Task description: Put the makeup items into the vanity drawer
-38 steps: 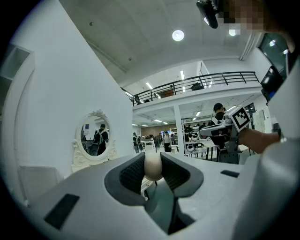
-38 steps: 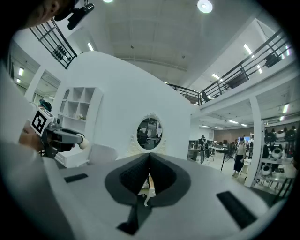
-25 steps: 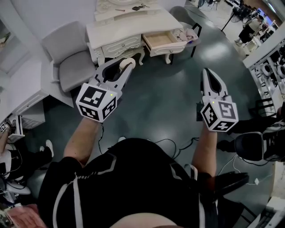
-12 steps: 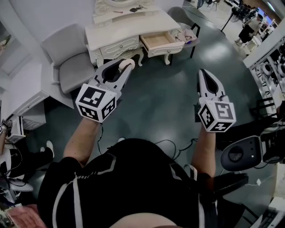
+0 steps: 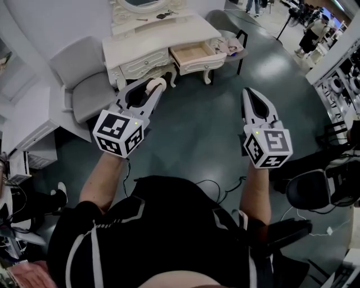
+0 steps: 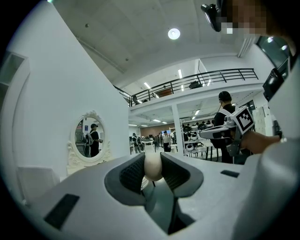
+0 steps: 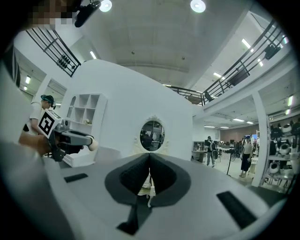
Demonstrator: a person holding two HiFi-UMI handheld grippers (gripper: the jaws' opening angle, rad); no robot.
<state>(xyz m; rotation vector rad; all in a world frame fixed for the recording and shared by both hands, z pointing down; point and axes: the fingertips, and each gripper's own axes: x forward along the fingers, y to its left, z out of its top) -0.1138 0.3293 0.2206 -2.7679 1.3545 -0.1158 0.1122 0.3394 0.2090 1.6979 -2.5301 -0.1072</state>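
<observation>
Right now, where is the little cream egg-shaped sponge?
The sponge is on the head view's left, pinched by the left gripper above the dark floor, short of the white vanity and its open drawer.

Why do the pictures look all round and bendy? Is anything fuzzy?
Left gripper view: the wide lens bows the railing, corners go black, the close cream sponge looks soft. Right gripper view: same bending, ceiling lamp glares. Head view: sharp, floor curves.

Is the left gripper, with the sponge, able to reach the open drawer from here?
Probably not yet. The left gripper holds the sponge well short of the drawer; only floor lies between.
</observation>
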